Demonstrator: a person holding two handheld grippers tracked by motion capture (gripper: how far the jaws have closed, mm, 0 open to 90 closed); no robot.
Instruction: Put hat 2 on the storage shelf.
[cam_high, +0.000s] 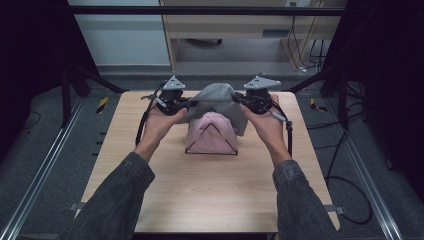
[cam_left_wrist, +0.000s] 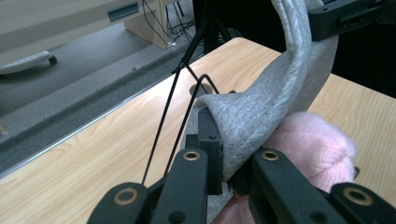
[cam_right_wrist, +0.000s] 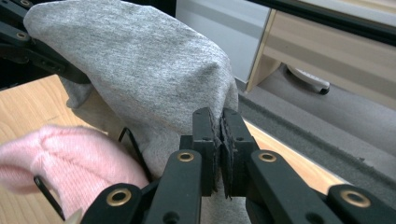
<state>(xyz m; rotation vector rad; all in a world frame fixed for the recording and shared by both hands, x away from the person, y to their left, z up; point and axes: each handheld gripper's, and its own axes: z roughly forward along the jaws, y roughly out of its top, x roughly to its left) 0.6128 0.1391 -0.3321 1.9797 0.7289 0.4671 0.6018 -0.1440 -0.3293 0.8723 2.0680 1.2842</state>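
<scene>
A grey knit cloth (cam_high: 218, 97) hangs stretched between my two grippers over the far middle of the table. My left gripper (cam_high: 188, 104) is shut on its left edge, and my right gripper (cam_high: 242, 100) is shut on its right edge. In the left gripper view the grey cloth (cam_left_wrist: 261, 112) is pinched in my left gripper (cam_left_wrist: 227, 165). The right gripper view has my right gripper (cam_right_wrist: 219, 135) clamped on a fold of the grey cloth (cam_right_wrist: 135, 65). Below it a pink knit item (cam_high: 211, 134) sits over a black wire stand (cam_high: 218, 129), with the same pink item (cam_left_wrist: 317, 142) (cam_right_wrist: 65, 158) in both gripper views.
The wooden table (cam_high: 200, 190) has bare room in front of the stand. Black frame posts (cam_high: 65, 85) flank the table, cables (cam_high: 350, 190) trail on the floor at the right, and a wooden cabinet (cam_high: 235, 25) stands beyond the far edge.
</scene>
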